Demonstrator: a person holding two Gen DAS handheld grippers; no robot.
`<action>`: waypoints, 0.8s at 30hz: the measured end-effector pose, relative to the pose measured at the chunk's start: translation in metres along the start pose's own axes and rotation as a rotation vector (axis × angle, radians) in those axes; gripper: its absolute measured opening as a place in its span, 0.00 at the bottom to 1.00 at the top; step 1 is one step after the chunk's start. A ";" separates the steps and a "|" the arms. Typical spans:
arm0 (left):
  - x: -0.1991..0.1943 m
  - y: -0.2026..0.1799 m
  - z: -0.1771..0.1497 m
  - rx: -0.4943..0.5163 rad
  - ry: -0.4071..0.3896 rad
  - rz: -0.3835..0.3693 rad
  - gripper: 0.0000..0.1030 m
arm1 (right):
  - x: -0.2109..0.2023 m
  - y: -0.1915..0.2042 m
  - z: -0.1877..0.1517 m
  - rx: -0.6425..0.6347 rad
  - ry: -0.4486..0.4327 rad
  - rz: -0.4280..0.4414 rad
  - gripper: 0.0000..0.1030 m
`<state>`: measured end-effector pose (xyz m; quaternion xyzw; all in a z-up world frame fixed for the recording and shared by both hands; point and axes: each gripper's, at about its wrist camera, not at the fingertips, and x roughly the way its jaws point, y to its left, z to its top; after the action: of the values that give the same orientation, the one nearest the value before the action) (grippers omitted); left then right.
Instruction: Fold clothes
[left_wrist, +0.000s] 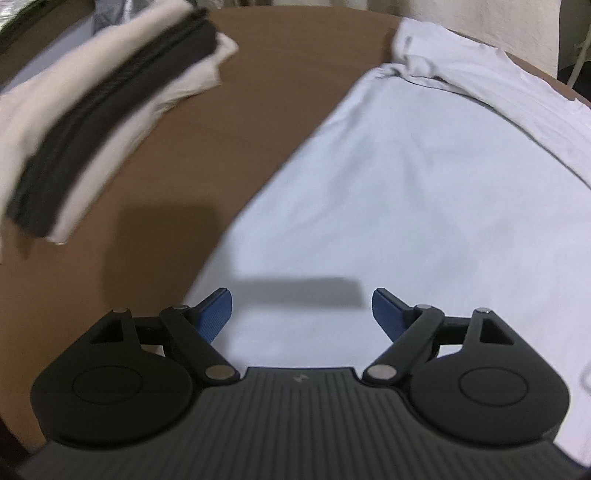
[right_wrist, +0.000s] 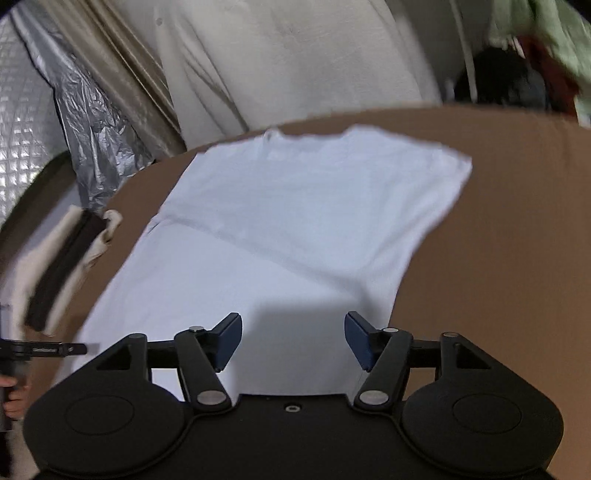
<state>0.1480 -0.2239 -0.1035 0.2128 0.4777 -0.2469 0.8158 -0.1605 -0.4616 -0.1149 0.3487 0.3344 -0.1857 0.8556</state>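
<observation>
Both tongs, left (left_wrist: 302, 314) and right (right_wrist: 293, 339), hang open and empty above the white shirt (right_wrist: 295, 221), lying partly folded mid-bench (right_wrist: 498, 258); further folds remain. Folded clothes (left_wrist: 92, 122) sit stacked toward its left edge.

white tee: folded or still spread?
Partly folded. The white T-shirt lies flat on the brown table, one side turned in along a diagonal crease.

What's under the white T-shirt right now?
The white T-shirt lies flat on the brown table, which shows bare around it. One side is folded over the body, hiding that part. Whatever lies beneath the cloth cannot be seen.
</observation>
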 end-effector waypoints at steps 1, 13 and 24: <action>0.000 0.009 -0.001 -0.007 0.005 0.018 0.87 | 0.000 0.000 -0.011 0.037 0.038 0.019 0.74; 0.046 0.073 -0.014 -0.035 0.304 -0.151 0.93 | 0.036 0.013 -0.129 0.475 0.515 0.237 0.77; 0.056 0.051 -0.016 -0.026 0.169 -0.148 0.77 | 0.021 0.051 -0.169 0.336 0.746 0.127 0.81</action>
<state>0.1922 -0.1855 -0.1546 0.1864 0.5625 -0.2816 0.7547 -0.1923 -0.3059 -0.1957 0.5468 0.5643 -0.0452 0.6169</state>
